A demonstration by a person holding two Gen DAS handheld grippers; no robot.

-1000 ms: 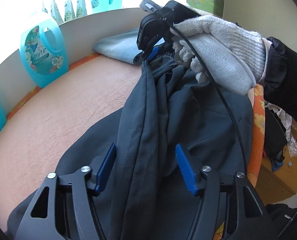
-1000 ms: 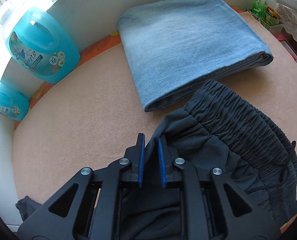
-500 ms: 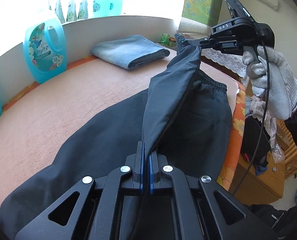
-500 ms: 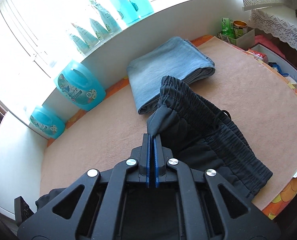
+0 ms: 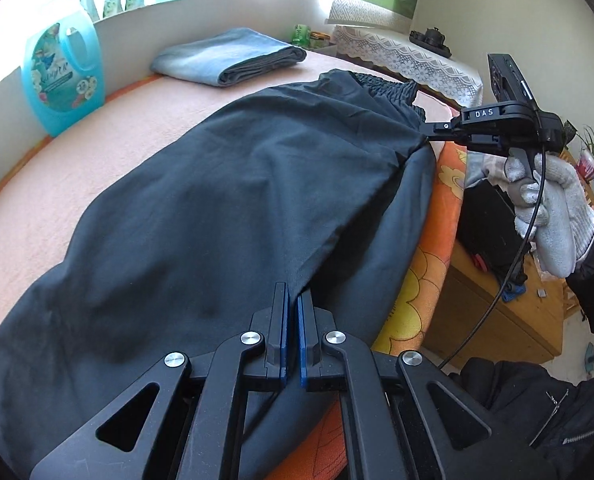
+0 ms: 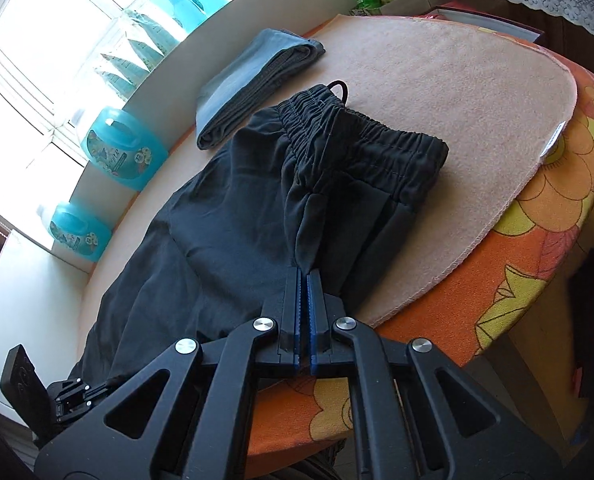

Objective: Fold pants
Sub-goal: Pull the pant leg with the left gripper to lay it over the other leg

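Moved: dark pants (image 5: 225, 208), bunched and lifted a second before, were drawn flat across the table (image 6: 437, 92).
Left gripper (image 5: 292, 300): clamped on pants edge, at table's near rim.
Right gripper (image 6: 303, 276): clamped on fabric just below waistband (image 6: 361, 140), gloved hand (image 5: 553, 208) holding it.
Folded jeans (image 5: 229, 60): beyond both grippers, just beside pants.
Detergent jug (image 5: 63, 76): far left of left gripper.

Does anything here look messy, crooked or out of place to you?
Nothing spilled or damaged. The dark pants lie slanted across the pink mat, their near edge hanging over the table's orange cloth. Both grippers, left and right, pinch that edge. The folded jeans and detergent jug sit tidily.
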